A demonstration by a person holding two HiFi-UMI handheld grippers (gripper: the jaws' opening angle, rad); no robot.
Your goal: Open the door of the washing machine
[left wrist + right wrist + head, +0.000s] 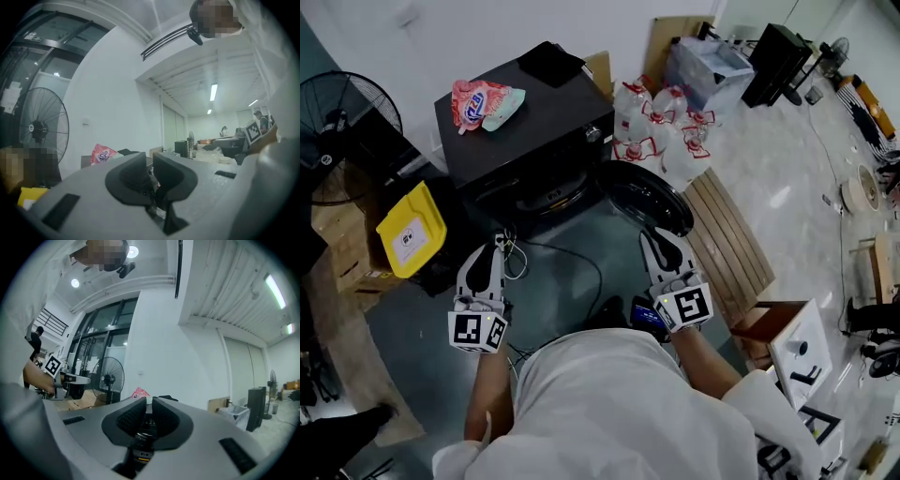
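The black washing machine sits dead ahead, and its round door is already swung open on the right. The left claw and right claw hover in front of it, both pinched almost closed on nothing. There's a pink bag on top, a yellow bin on the left and white jugs on the right.

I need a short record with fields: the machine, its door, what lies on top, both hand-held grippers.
machine: black front-loading washing machine
door: round dark door, swung open to the right in the head view
on top: pink plastic bag
left hand-held gripper: jaws almost together, nothing between
right hand-held gripper: jaws almost together, nothing between
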